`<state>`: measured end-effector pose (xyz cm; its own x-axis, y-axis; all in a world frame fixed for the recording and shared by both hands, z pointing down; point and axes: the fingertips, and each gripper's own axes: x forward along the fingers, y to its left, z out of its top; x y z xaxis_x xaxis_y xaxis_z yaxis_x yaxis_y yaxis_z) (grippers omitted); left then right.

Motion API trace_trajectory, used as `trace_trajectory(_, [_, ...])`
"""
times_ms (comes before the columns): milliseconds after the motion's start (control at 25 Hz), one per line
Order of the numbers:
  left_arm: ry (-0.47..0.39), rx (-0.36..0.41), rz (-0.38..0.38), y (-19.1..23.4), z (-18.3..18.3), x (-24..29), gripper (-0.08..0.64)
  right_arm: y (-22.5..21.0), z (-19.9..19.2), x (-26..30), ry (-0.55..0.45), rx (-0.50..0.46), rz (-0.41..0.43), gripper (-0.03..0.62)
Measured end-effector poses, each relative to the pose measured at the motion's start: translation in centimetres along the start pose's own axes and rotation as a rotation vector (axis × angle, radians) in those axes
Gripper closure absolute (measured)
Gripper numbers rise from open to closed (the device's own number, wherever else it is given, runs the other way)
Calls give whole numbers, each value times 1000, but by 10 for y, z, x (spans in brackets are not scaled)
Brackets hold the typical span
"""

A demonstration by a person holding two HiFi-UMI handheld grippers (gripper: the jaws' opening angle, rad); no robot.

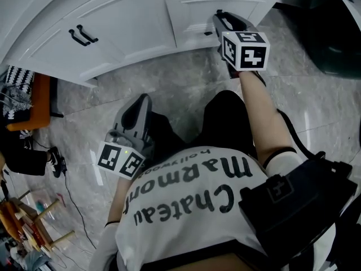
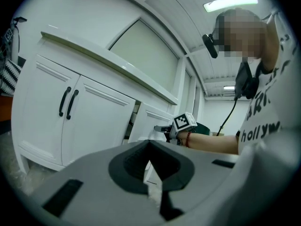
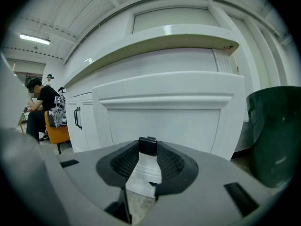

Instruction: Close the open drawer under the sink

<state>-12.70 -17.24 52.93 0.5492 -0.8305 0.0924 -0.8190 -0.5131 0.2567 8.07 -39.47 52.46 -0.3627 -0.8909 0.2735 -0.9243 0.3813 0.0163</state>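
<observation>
The white drawer (image 1: 225, 7) stands pulled out from the cabinet under the counter at the top right of the head view; its front panel (image 3: 164, 117) fills the right gripper view. My right gripper (image 1: 217, 17) reaches up to that front, and its jaws (image 3: 148, 147) hold the small black drawer handle (image 3: 148, 144) between their tips. My left gripper (image 1: 144, 99) hangs low over my lap, well away from the cabinet, tips together (image 2: 149, 145) with nothing in them. From the left gripper view the drawer (image 2: 153, 121) and the right gripper (image 2: 164, 128) show side-on.
Left of the drawer is a double-door cabinet with two black handles (image 1: 83, 35). A dark green bin (image 3: 275, 131) stands to the drawer's right. An orange chair (image 1: 36, 100), a seated person (image 3: 40, 109) and cables and clutter (image 1: 28, 219) lie at the left on the marble floor.
</observation>
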Motion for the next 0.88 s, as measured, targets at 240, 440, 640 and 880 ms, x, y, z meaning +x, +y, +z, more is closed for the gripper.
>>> trace_trajectory(240, [-4,-3,9,-2,-2,0,552,0,-2,2,3,1,2,466])
trace_trajectory(440, [-3,-6,15,-3,-7,1,552,-3,-1,6,-4,6,-4,466])
trace_trajectory(640, [-5,-4,25,0,0,1,552,-6,4,16,4,6,-3,466])
trace_trajectory(880, [-9,-13,48,6,0,-1,552,-10,9,28,15,4,-4,466])
